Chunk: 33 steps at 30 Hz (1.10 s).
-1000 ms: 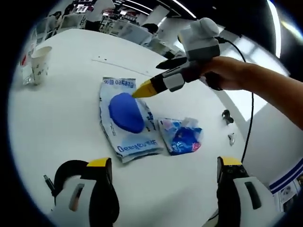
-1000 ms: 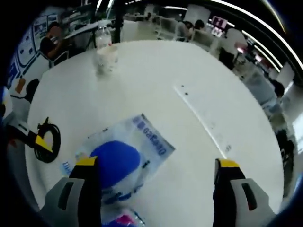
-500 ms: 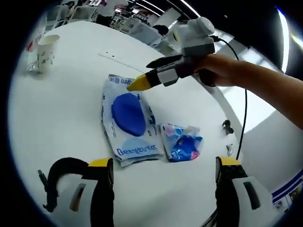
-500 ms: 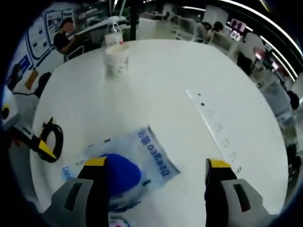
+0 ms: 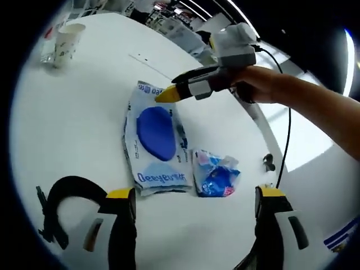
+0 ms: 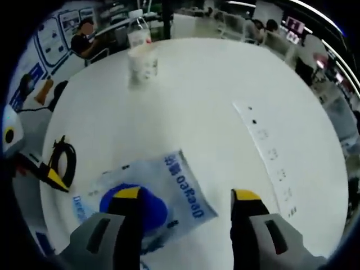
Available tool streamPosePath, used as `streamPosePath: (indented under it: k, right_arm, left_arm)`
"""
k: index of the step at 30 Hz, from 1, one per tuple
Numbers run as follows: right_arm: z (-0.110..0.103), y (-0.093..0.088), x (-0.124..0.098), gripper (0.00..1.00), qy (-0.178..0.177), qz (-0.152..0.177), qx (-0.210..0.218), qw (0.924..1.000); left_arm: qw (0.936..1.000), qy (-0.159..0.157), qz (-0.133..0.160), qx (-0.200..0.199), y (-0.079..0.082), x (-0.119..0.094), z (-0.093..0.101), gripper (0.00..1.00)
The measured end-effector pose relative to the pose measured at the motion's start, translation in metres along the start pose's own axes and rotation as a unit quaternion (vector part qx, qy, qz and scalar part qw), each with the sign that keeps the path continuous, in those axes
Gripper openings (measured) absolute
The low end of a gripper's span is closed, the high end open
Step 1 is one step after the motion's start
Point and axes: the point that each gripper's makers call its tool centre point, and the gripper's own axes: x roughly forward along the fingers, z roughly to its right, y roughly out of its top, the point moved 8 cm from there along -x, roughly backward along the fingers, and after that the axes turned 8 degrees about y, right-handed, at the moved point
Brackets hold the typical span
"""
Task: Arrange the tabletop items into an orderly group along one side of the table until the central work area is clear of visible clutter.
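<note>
In the left gripper view, the left gripper (image 5: 191, 199) rose from the bottom of the frame with its yellow-tipped jaws spread wide and nothing between them. Above them, near the middle of the white table (image 5: 73, 112), lay a flat wet-wipe pack (image 5: 156, 139) with a blue oval lid, and just beside it to the lower right lay a small crumpled blue packet (image 5: 216, 173). The right gripper (image 5: 164, 94) reached in from the upper right, held in a person's hand (image 5: 260, 84), its yellow tip over the pack's top edge; whether it touched could not be told. A paper cup (image 5: 68, 39) stood at the upper left, well apart.

In the right gripper view, its jaws stood apart, empty, over the wet-wipe pack (image 6: 174, 188) at lower centre. The paper cup (image 6: 142, 63) and a bottle (image 6: 138, 28) behind it stood at the top. A black cable loop (image 6: 63, 163) lay at the left.
</note>
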Motion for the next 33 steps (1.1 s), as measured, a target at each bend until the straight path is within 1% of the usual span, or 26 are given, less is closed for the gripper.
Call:
streamPosePath:
  k: [3, 5, 7, 13, 16, 17, 19, 22, 26, 28, 30, 33]
  right_arm:
    - [-0.002, 0.003, 0.002, 0.51, 0.005, -0.004, -0.001, 1.0]
    - [-0.004, 0.004, 0.004, 0.48, 0.011, -0.007, 0.003, 0.9999]
    - [-0.006, 0.004, 0.006, 0.46, 0.017, -0.015, 0.006, 0.9997]
    - [-0.007, 0.003, 0.009, 0.41, 0.024, -0.025, 0.016, 0.9993]
    - [-0.007, 0.001, 0.01, 0.4, 0.027, -0.028, 0.017, 0.9991]
    - [-0.007, 0.0, 0.01, 0.4, 0.027, -0.03, 0.018, 0.999]
    - [-0.007, -0.001, 0.011, 0.39, 0.028, -0.035, 0.013, 0.9989]
    - [-0.005, -0.002, 0.012, 0.39, 0.028, -0.034, 0.014, 0.999]
    - [-0.004, -0.003, 0.013, 0.39, 0.03, -0.033, 0.017, 0.9989]
    - [-0.004, -0.004, 0.015, 0.39, 0.031, -0.038, 0.02, 0.9986]
    - [-0.004, -0.005, 0.015, 0.39, 0.031, -0.04, 0.021, 0.9985]
    - [-0.004, -0.005, 0.015, 0.38, 0.03, -0.039, 0.022, 0.9985]
  left_arm:
    - [1.0, 0.004, 0.001, -0.007, 0.001, 0.001, -0.001, 0.85]
    - [0.9997, 0.002, 0.003, -0.023, 0.001, 0.002, -0.001, 0.84]
    - [0.9994, 0.003, 0.0, -0.035, 0.001, 0.003, -0.002, 0.84]
    - [0.9981, 0.006, 0.009, -0.061, 0.002, 0.004, -0.005, 0.82]
    - [0.9962, 0.014, 0.015, -0.085, 0.002, 0.005, -0.008, 0.82]
    - [0.9962, 0.015, 0.016, -0.085, 0.002, 0.006, -0.009, 0.82]
    - [0.996, 0.008, 0.015, -0.088, 0.002, 0.007, -0.009, 0.77]
    - [0.9951, 0.012, 0.012, -0.097, 0.0, 0.008, -0.009, 0.8]
    - [0.9943, 0.013, -0.001, -0.106, -0.006, 0.011, -0.009, 0.8]
    - [0.9941, 0.013, -0.004, -0.107, -0.008, 0.013, -0.009, 0.8]
    - [0.9933, 0.019, -0.006, -0.114, -0.009, 0.016, -0.012, 0.8]
    - [0.992, 0.021, 0.001, -0.124, -0.006, 0.019, -0.014, 0.76]
